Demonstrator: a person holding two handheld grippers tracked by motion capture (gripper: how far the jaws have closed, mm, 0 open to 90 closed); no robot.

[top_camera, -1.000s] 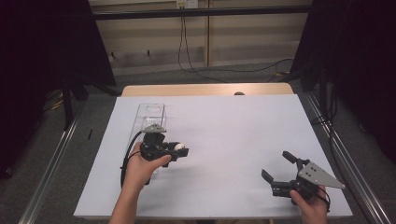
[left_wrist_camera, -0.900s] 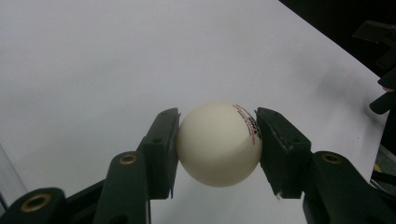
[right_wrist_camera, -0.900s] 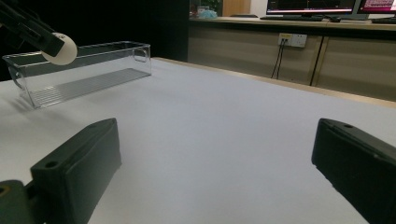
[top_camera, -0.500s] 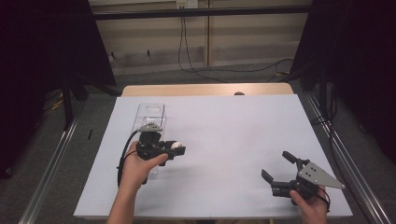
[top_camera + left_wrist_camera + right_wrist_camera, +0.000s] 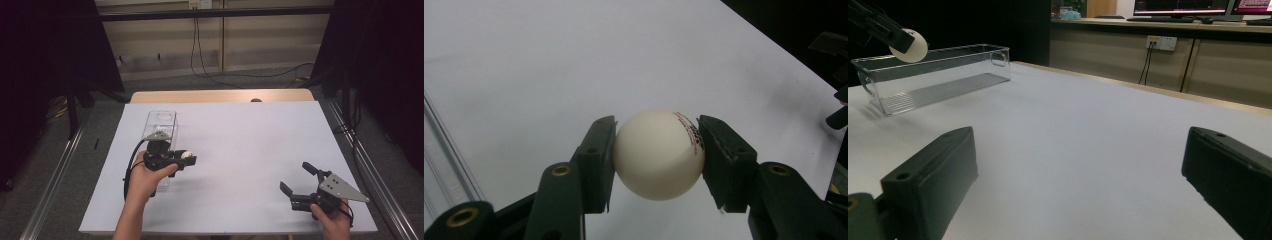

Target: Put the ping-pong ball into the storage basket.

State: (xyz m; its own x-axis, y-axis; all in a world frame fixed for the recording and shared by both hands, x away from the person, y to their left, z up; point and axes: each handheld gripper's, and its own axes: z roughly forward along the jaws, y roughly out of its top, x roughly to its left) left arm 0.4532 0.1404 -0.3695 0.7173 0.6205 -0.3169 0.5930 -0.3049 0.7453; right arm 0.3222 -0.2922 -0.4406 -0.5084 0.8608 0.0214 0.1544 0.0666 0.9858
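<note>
Left gripper (image 5: 186, 159) is clamped on a white ball (image 5: 186, 155); in the left gripper view both black pads press the ball (image 5: 658, 154) from opposite sides, with small red and black print on the ball's upper right next to one pad. Ball is off the sheet, held above the white table cover (image 5: 240, 145) on the left half of the table, just right of the clear plastic bin (image 5: 161, 120). From the right gripper view the ball (image 5: 910, 45) sits above the near end of the bin (image 5: 933, 75), at about rim height; can't tell from that angle whether it's over the bin or beside it. Bin is a long narrow clear tray lying on the sheet, long axis running near to far, nothing visible inside. Person's left hand (image 5: 150, 175) wraps the gripper body, cable looping down on the left.

Right gripper (image 5: 300, 179) is at the near right corner of the sheet, jaws spread wide, nothing between them; in its own view the two pads stand well apart with bare sheet in between. It's well apart from the ball and bin
</note>
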